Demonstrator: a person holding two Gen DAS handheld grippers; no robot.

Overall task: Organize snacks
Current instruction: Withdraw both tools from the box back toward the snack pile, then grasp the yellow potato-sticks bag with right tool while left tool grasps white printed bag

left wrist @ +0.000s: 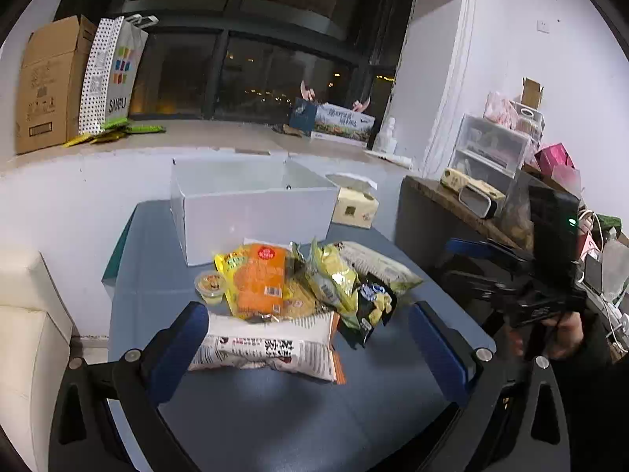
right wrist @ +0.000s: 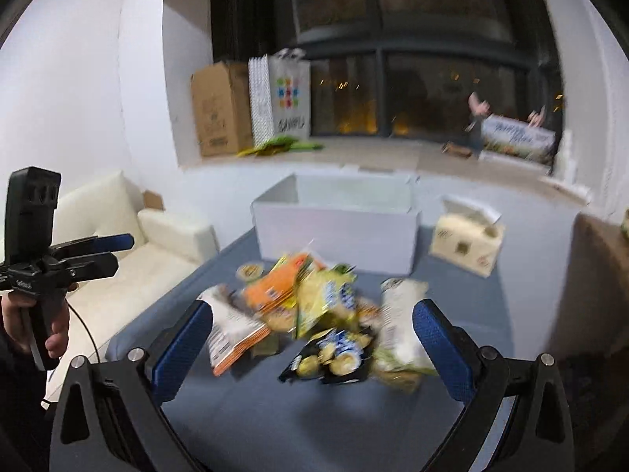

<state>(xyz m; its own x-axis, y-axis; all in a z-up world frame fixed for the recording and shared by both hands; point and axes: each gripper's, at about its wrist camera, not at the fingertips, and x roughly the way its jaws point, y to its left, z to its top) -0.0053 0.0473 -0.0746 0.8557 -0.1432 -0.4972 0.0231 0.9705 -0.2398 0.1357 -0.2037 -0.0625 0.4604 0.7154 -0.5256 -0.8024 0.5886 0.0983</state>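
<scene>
Left gripper [left wrist: 308, 328]: your jaws spread, straddling the white bag [left wrist: 271, 344]; its long axis runs jaw to jaw.
Right gripper [right wrist: 312, 330]: spread, over the pile, empty.
Box [left wrist: 251, 212]: behind the pile, toward the table's far edge.

Left gripper [left wrist: 308, 330] with jaws spread wide and nothing between them, right gripper [right wrist: 312, 332] likewise wide and empty, each held by a hand on its pistol handle, left hand [right wrist: 35, 324], right hand [left wrist: 562, 336], both levelled forward
</scene>
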